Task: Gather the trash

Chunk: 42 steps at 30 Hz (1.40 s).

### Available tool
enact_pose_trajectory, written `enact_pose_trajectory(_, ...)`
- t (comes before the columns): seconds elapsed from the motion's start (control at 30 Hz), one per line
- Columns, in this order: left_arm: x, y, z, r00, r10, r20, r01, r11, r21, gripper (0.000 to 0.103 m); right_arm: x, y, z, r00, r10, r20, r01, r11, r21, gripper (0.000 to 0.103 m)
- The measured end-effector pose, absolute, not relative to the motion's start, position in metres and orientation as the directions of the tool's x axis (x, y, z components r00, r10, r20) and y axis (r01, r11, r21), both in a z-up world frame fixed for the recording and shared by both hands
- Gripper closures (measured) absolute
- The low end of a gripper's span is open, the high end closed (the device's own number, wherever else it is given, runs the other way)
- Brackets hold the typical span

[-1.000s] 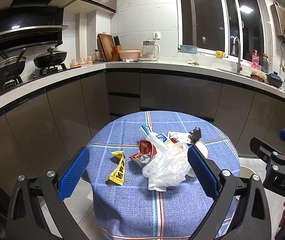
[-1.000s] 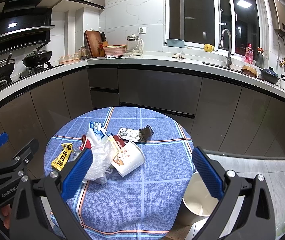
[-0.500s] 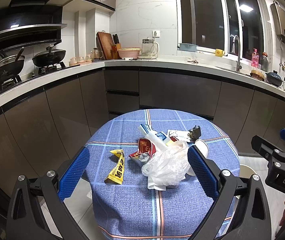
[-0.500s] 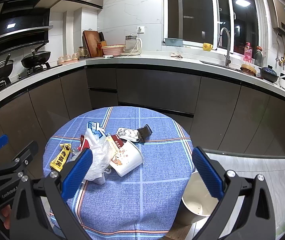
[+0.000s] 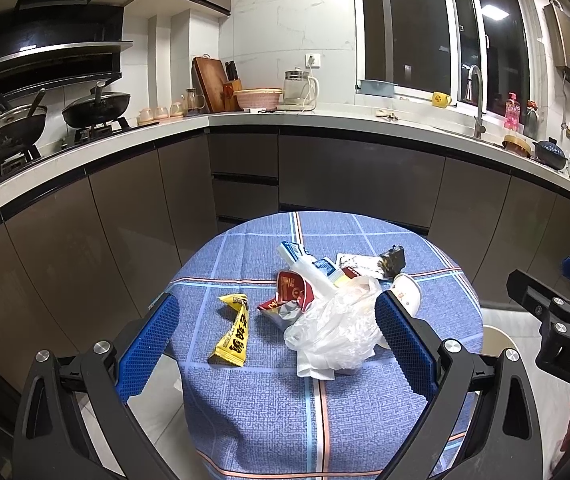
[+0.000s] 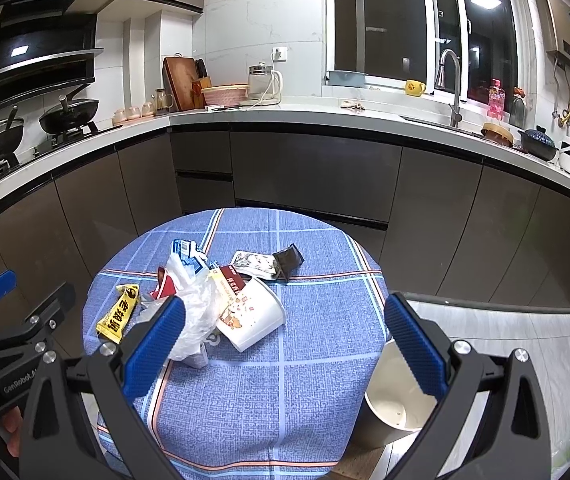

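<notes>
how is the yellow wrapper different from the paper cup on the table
The yellow wrapper is a flat, narrow packet with black print; the paper cup is a bulky white tub with red print. The wrapper lies apart at the left of the pile; the cup lies tipped on its side against the plastic bag. Both rest on the blue tablecloth, ungrasped.

Both wrist views face forward over table (image 5: 325,420), slightly above, near; share trash pile.
</notes>
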<state>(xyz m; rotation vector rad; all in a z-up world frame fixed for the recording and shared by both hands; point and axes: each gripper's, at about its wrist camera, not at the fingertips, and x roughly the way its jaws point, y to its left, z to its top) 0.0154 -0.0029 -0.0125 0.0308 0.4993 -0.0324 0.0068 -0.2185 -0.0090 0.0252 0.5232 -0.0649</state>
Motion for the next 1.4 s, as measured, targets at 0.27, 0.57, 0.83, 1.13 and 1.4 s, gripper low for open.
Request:
enact_pose_trajectory(0.27, 0.025, -0.001, -0.016, 0.869, -0.024, -0.495, 0.038, 0.999, 0.018, 0.008, 0.015, -0.218, -0.012, 0.855, -0.052, -0.516, 0.067, 0.998, 0.011, 0.003)
enact_pose_trajectory(0.57, 0.038, 0.000, -0.021, 0.858, -0.019, -0.514, 0.032, 0.999, 0.017, 0.008, 0.027, -0.220, -0.020, 0.840, -0.043, -0.541, 0.063, 0.998, 0.017, 0.003)
enact_pose_trajectory(0.83, 0.051, 0.003, -0.029, 0.850, -0.011, -0.527, 0.033, 0.999, 0.032, 0.008, 0.044, -0.221, -0.034, 0.828, -0.012, -0.561, 0.037, 0.999, 0.033, 0.003)
enact_pose_trajectory(1.13, 0.072, 0.053, -0.046, 0.810, -0.108, -0.576, 0.062, 0.993, -0.099, 0.008, 0.083, -0.203, -0.078, 0.763, 0.178, -0.621, -0.140, 0.984, 0.110, 0.003)
enact_pose_trajectory(1.4, 0.091, 0.036, -0.066, 0.735, -0.293, -0.612, 0.243, 0.956, -0.165, 0.009, 0.132, -0.213, -0.109, 0.717, 0.084, -0.692, -0.048, 0.996, 0.071, 0.003)
